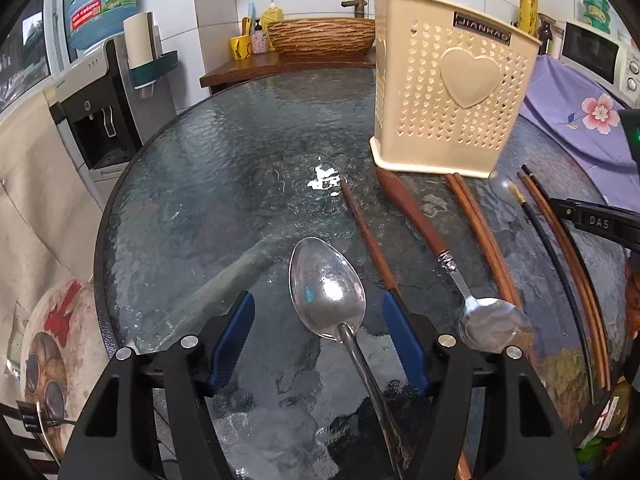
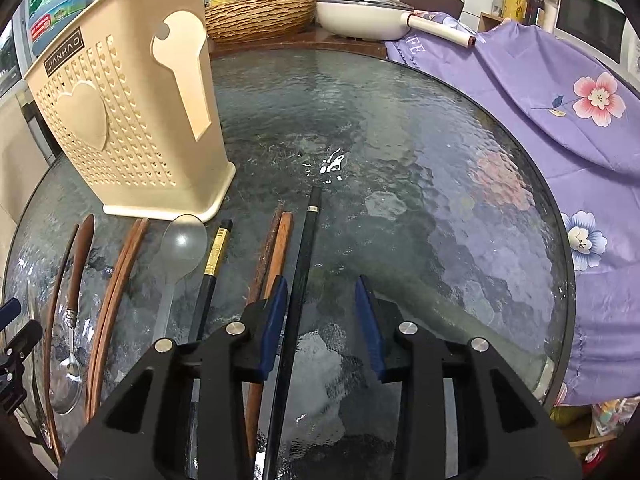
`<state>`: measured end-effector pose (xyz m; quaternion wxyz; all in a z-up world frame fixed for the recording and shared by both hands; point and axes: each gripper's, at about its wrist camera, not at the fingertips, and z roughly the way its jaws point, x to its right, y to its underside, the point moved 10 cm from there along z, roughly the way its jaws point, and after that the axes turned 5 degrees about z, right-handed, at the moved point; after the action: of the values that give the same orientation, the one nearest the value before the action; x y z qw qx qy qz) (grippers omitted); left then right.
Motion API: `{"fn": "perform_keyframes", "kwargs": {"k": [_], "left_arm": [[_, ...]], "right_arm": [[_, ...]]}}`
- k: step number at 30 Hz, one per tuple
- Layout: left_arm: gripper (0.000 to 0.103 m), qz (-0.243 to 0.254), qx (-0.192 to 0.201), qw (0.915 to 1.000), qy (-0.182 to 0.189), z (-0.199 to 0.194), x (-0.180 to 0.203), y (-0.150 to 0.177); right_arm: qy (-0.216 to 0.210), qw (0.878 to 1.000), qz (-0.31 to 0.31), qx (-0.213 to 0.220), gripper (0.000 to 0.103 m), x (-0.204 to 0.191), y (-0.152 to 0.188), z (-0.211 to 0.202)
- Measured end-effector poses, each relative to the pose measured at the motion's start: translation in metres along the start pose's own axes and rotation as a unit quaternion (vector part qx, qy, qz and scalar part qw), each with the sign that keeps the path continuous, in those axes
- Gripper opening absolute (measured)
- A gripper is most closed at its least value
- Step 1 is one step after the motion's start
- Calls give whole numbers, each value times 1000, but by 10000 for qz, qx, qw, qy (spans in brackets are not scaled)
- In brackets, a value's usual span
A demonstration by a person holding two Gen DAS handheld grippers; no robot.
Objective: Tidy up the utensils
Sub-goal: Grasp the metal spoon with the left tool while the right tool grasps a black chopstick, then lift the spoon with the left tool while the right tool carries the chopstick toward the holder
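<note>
A cream perforated utensil holder [image 1: 448, 92] stands on the round glass table [image 1: 224, 168]; it also shows in the right wrist view [image 2: 128, 120]. My left gripper [image 1: 318, 340] is open, its blue pads either side of a large steel spoon [image 1: 326, 288] lying on the glass. A wooden-handled spoon [image 1: 492, 326], brown chopsticks [image 1: 480, 232] and a black chopstick [image 1: 560, 264] lie to its right. My right gripper [image 2: 322, 320] is open around a black chopstick [image 2: 302, 256], with brown chopsticks [image 2: 276, 248] just left of its left pad. A clear plastic spoon [image 2: 180, 244] lies near the holder.
A purple flowered cloth [image 2: 560, 120] covers the table's right side. A wicker basket [image 1: 320, 36], a white pan [image 2: 360, 16] and bottles stand on the counter behind. A water dispenser [image 1: 100, 112] stands to the left.
</note>
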<state>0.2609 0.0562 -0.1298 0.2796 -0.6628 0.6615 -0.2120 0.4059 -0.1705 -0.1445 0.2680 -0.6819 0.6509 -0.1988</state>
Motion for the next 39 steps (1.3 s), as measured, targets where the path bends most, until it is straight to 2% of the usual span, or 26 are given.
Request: {"fn": "perform_keyframes", "kwargs": {"k": [4, 9, 13, 17, 20, 25, 27, 33, 39], "left_arm": [[63, -83, -32, 10000, -12, 3, 0, 0], [53, -50, -51, 10000, -8, 6, 4, -7], [50, 7, -41, 10000, 64, 9, 11, -12], [37, 55, -38, 9999, 122, 10, 11, -14], [37, 68, -66, 9998, 167, 11, 10, -15], [37, 52, -86, 9996, 250, 13, 8, -17], [37, 17, -91, 9995, 299, 14, 7, -18], [37, -6, -32, 9992, 404, 14, 9, -23], [37, 55, 174, 9986, 497, 5, 13, -35]], "right_arm": [[-29, 10000, -38, -2, 32, -2, 1, 0], [-55, 10000, -65, -24, 31, -4, 0, 2], [-62, 9999, -80, -79, 31, -5, -3, 4], [-60, 9998, -137, -141, 31, -8, -6, 7], [-68, 9997, -158, -165, 28, -10, -10, 10], [-90, 9996, -203, -186, 13, -14, -19, 16], [-99, 9995, -220, -188, 11, -15, -21, 18], [-201, 9995, -147, -171, 8, -13, -22, 20], [-497, 9986, 149, -94, 8, -7, -26, 17]]}}
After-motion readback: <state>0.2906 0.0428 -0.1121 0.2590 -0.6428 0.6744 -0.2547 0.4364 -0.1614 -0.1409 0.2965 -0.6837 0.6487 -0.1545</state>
